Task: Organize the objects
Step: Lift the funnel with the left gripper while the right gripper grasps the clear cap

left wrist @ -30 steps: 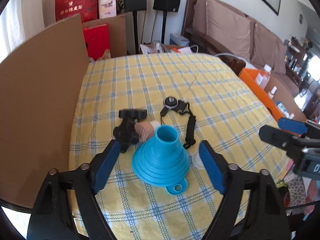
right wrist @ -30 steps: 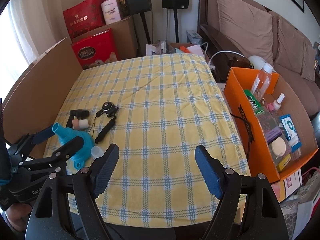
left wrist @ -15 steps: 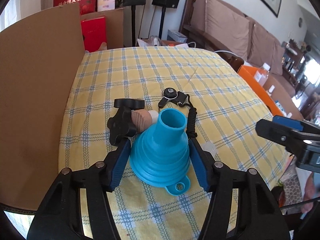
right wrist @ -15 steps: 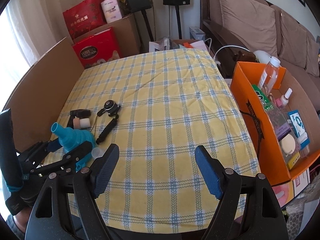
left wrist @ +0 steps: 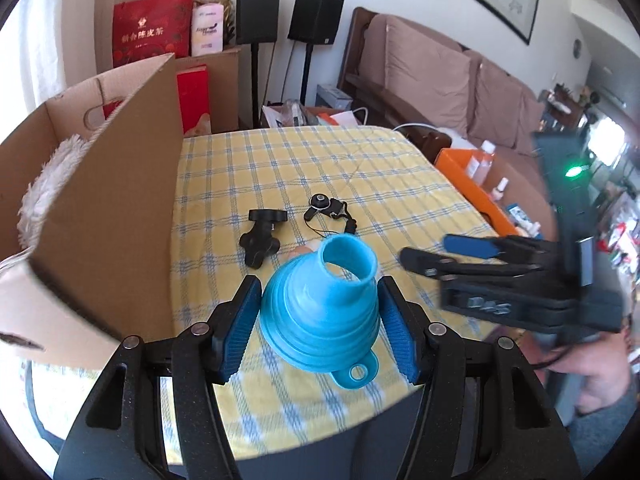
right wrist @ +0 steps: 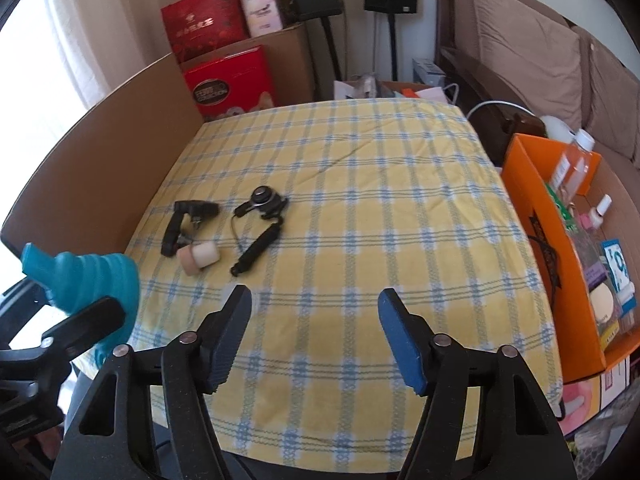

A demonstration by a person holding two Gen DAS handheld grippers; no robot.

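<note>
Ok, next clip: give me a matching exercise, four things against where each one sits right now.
Things:
1. blue funnel
2. clear bottle
3. black wrist strap
4. white fluffy item

Places:
A. in the cardboard box
B. between the left gripper pads
C. lying on the checked cloth
D. standing in the orange box

Pairs: 1-B, 2-D, 3-C, 4-A

brown sofa (left wrist: 432,92), 2 black speakers (left wrist: 258,8), red gift bag (left wrist: 150,28)
</note>
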